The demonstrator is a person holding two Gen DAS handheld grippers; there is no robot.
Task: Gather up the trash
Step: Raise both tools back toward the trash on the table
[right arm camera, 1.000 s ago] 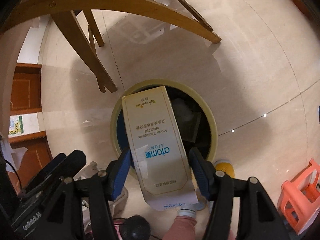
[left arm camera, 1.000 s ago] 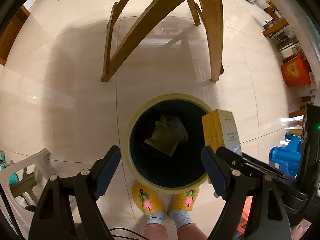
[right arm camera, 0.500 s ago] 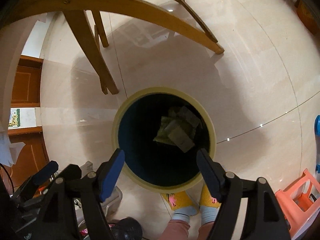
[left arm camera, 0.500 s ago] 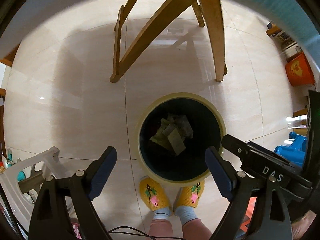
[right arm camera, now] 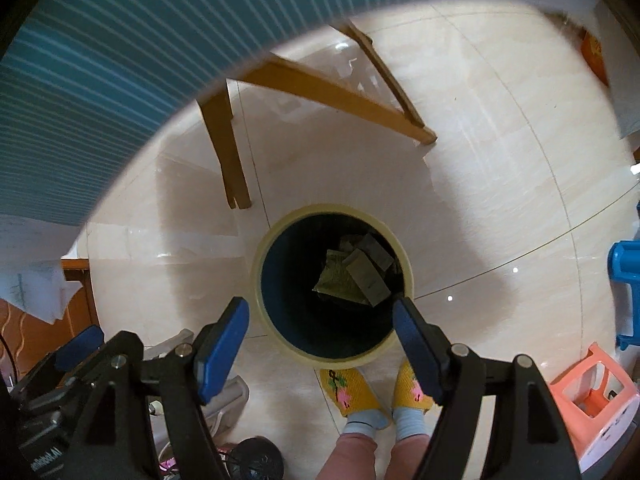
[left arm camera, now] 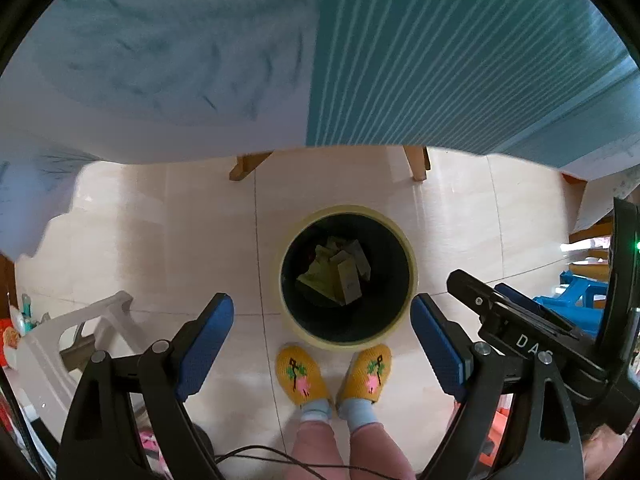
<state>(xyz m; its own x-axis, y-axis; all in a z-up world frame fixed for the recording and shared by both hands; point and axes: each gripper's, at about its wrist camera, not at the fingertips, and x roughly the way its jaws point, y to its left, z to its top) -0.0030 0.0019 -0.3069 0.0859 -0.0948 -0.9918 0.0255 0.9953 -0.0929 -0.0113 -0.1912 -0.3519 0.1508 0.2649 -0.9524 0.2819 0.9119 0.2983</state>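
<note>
Both of your tools are empty. The left gripper [left arm camera: 322,328] has its blue pads spread wide with only floor and bin showing between them. The right gripper [right arm camera: 320,334] has just been opening, and its jaws now stand well apart with nothing between them either.

Just past the tips, your yellow slippers [left arm camera: 332,372] stand right at the near edge of the trash bin [left arm camera: 412,276] — its pale rim rings a dark inside. The trash is down at the bottom: a pale carton [right arm camera: 368,276] lies tilted on a greenish wrapper [right arm camera: 334,284], with other scraps beneath, too dim to name.

Judging by that, this drop is done and the step in hand is the lift away to fetch the next piece. Do it well by bringing both grippers straight up, clear of the rim, before you swing sideways. Leave the jaws wide so they are ready for the next grab.

Mind what lies farther out. The wooden table legs [right arm camera: 228,148] stand beyond the bin, and the striped teal tablecloth [left arm camera: 460,52] hangs overhead in both views — its edge is close, so come out from beside it rather than rising into it. The white stool [left arm camera: 80,340] at your left and the blue stool [right arm camera: 626,276] at your right narrow the sideways room.
</note>
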